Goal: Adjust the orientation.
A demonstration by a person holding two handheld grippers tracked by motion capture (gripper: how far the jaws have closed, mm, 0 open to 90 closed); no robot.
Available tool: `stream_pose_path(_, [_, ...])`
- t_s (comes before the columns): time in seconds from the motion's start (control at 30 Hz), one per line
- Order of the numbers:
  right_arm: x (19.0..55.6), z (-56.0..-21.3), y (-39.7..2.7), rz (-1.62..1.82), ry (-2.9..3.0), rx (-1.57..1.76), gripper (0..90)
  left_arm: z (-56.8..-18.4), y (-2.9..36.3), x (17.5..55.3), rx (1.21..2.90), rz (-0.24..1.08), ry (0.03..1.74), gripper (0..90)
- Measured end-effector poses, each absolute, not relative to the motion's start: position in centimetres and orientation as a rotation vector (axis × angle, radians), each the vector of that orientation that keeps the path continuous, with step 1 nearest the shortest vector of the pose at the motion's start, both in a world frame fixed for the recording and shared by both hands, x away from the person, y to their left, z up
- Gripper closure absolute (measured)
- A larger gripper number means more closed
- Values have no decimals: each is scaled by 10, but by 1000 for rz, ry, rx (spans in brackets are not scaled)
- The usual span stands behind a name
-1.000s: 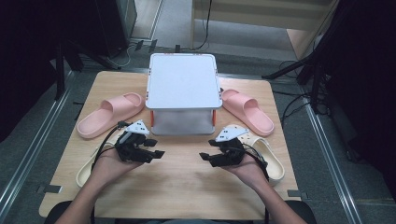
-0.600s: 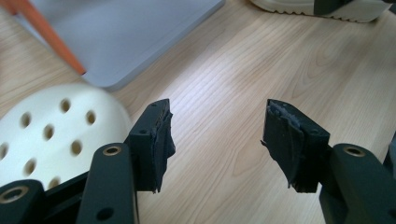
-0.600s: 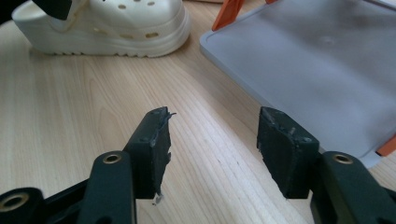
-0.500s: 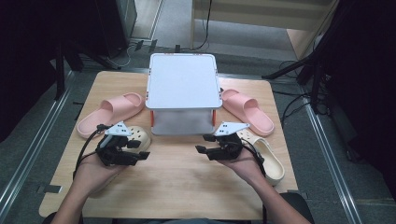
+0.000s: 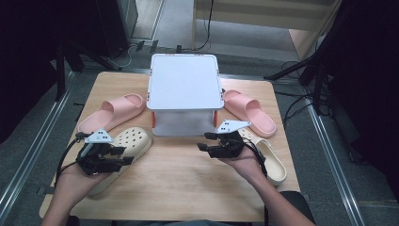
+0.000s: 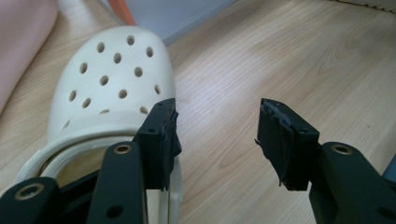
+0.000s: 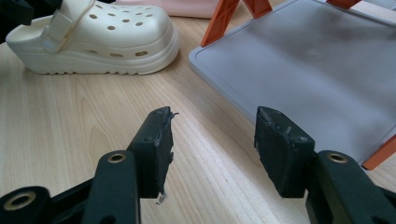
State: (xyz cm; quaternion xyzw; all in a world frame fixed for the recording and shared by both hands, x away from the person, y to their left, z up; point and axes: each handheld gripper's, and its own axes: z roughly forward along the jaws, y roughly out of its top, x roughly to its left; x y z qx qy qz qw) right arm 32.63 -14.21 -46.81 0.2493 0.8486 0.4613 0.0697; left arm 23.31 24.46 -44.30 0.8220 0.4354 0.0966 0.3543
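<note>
A cream clog [image 5: 131,140] [image 6: 107,84] lies at the front left of the table. My left gripper [image 5: 123,156] [image 6: 217,135] hovers over its heel, open, its jaws just closing a little with only bare wood between them. My right gripper [image 5: 203,141] [image 7: 212,140] stands open in front of the lidded translucent box [image 5: 184,89] [image 7: 308,70], its jaws narrowed slightly and nothing between them. It faces left toward the same clog [image 7: 102,32]. The second cream clog [image 5: 272,162] lies beside my right hand.
A pink slide [image 5: 113,110] lies left of the box and another pink slide [image 5: 251,110] right of it. The box has orange latches [image 7: 224,18]. Bare wooden table [image 5: 188,179] stretches between my two hands. Metal rails run along both table sides.
My left hand has moved left, away from the box front, and now sits over the left clog's heel. The right hand has barely shifted.
</note>
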Motion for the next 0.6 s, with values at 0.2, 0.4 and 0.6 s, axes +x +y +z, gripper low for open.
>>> stream_pose_path(0.2, [328, -468, -141, 1385, 2550, 750, 473, -445, 254, 226, 2116, 264, 1169, 495])
stream_pose_path(0.4, [328, -469, -141, 1377, 2552, 755, 473, -452, 263, 225, 2118, 270, 1223, 524])
stream_pose_path(0.6, [329, -470, -141, 1370, 2550, 768, 473, -471, 264, 239, 2124, 207, 1282, 583])
